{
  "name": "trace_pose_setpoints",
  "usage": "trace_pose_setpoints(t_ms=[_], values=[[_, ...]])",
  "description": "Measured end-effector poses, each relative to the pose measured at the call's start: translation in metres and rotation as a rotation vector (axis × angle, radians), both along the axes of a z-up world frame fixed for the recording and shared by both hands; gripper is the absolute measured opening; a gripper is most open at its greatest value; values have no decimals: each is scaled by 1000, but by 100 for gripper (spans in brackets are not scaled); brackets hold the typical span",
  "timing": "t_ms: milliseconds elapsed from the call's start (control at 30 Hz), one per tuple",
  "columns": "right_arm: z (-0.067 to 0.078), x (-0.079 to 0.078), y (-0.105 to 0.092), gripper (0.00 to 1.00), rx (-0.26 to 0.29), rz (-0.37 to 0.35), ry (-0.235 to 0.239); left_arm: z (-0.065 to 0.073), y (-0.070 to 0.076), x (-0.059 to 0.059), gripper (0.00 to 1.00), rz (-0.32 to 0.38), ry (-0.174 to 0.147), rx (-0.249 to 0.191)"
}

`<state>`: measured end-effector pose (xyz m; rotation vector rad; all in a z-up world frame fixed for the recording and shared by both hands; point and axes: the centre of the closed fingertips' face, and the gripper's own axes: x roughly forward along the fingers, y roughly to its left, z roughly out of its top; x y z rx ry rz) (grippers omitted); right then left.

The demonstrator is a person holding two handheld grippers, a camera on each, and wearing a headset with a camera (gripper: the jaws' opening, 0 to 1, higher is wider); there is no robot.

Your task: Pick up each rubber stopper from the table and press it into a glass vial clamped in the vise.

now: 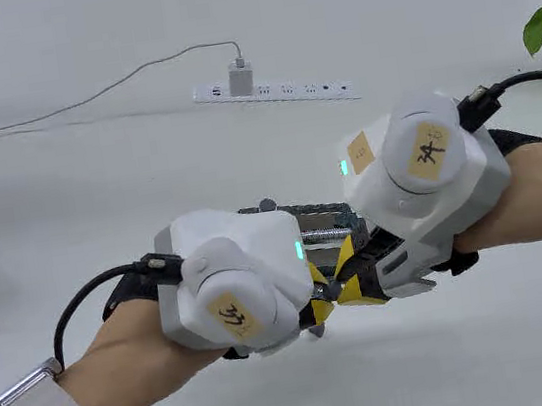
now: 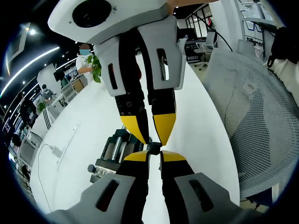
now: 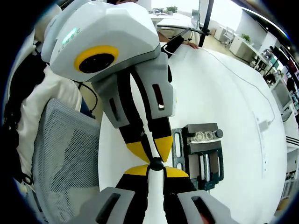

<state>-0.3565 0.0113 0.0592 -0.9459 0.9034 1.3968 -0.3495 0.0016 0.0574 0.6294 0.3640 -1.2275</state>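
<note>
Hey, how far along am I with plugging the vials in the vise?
Done: nothing visible; the two vials in the vise look unstoppered. In hand: one dark stopper sits where the left tool and right tool tips meet. Remaining: both vials need stoppers.

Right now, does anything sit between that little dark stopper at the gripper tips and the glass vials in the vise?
Nothing visible does. The stopper sits where the tips of the left gripper and right gripper meet, beside the vise, and the vials stand uncovered.
</note>
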Motion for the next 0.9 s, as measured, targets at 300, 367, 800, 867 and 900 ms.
trace_pose_setpoints(t_ms=[300,367,800,867,900], values=[[-5,-3,-2,7,-24,15,13,-3,-3,-4,7,-24,2,20],[-5,-4,-1,7,-21,16,15,-4,-3,-4,7,-26,4,23],[-6,-6,0,7,-15,36,19,-6,-3,-6,5,7,46,-3],[-6,-7,-1,7,-10,32,23,-5,-2,-6,5,21,58,-22],[-5,-7,-1,7,-7,31,25,-5,-2,-6,5,24,61,-26]])
